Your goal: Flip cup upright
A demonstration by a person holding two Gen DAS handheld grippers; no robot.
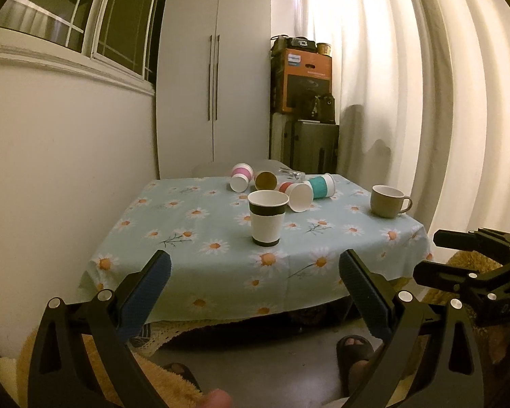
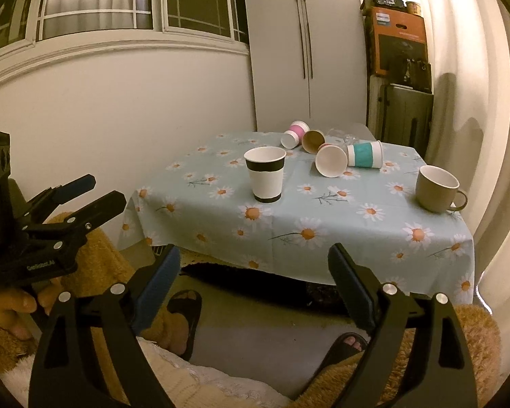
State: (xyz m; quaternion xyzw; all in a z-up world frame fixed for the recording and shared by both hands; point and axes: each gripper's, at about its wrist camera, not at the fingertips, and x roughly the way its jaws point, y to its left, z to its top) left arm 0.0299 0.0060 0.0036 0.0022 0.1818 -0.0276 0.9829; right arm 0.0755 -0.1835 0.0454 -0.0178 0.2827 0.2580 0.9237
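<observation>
A black-banded white paper cup [image 1: 268, 218] [image 2: 265, 174] stands upright near the table's front. Behind it lie several cups on their sides: a pink-banded one [image 1: 241, 177] [image 2: 295, 134], a brown one [image 1: 266, 180] [image 2: 313, 141], a red-banded one with its mouth toward me [image 1: 299, 196] [image 2: 331, 160] and a teal-banded one [image 1: 320, 186] [image 2: 364, 155]. My left gripper [image 1: 255, 268] is open and empty, short of the table's front edge. My right gripper [image 2: 255, 261] is open and empty too, also short of the table.
A beige mug [image 1: 388, 201] [image 2: 438, 193] stands upright at the table's right. The table wears a daisy-print cloth [image 1: 193, 238] [image 2: 357, 231]. A clear glass object [image 1: 293, 173] lies at the back. A white wardrobe [image 1: 214, 78] and stacked boxes [image 1: 304, 78] stand behind. Feet in sandals [image 1: 353, 350] are below.
</observation>
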